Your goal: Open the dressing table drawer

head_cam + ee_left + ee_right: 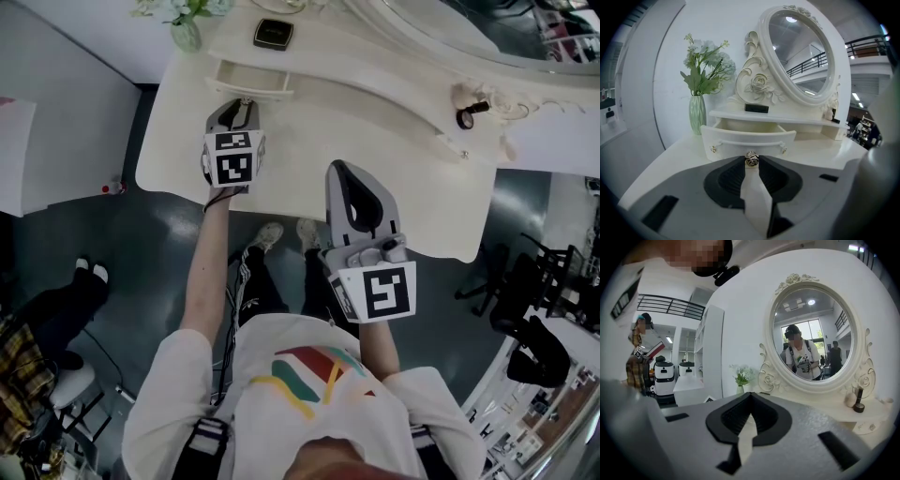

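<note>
The small white drawer (248, 77) (748, 139) of the dressing table (309, 150) stands pulled out from under the low shelf, and its hollow inside shows. My left gripper (242, 105) (751, 161) is shut on the drawer's round metal knob (751, 159), which sits pinched at the tips of the jaws. My right gripper (342, 173) (751, 395) hovers over the tabletop to the right, nearer the front edge. Its jaws meet at the tips with nothing between them, and it points toward the oval mirror (818, 338).
A green vase of flowers (186, 33) (697, 112) stands left of the drawer. A black box (273, 34) (756, 108) lies on the shelf above it. A small dark bottle (472, 112) (858, 401) is on the right shelf. A black chair (534, 319) stands at the floor's right.
</note>
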Tool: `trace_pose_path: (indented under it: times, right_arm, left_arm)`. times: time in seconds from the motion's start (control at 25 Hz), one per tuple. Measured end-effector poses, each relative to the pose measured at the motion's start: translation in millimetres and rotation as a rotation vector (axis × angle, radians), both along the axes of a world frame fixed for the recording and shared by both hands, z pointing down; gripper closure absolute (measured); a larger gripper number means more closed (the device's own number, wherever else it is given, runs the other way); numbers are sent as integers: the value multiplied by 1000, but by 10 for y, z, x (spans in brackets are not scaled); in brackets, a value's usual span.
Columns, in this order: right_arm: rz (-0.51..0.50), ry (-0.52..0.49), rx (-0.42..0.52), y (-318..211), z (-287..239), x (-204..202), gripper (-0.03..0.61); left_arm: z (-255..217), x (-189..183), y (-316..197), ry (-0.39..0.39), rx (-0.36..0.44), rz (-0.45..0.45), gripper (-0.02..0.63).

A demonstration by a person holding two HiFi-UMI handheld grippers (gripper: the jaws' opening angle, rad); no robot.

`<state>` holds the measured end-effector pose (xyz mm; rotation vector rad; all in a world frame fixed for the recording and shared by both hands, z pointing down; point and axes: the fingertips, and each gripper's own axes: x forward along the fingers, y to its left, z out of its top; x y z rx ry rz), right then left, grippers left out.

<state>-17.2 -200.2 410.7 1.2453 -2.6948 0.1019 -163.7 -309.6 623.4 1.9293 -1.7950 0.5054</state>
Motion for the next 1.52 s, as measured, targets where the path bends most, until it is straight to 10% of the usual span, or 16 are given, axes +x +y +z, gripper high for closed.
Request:
trace_pose_path:
  times: [1.52]
  right_arm:
    - [-60,-11,46,-27,-257,-272,578]
  left_arm:
    - [45,-32,198,0,-23,-5,526]
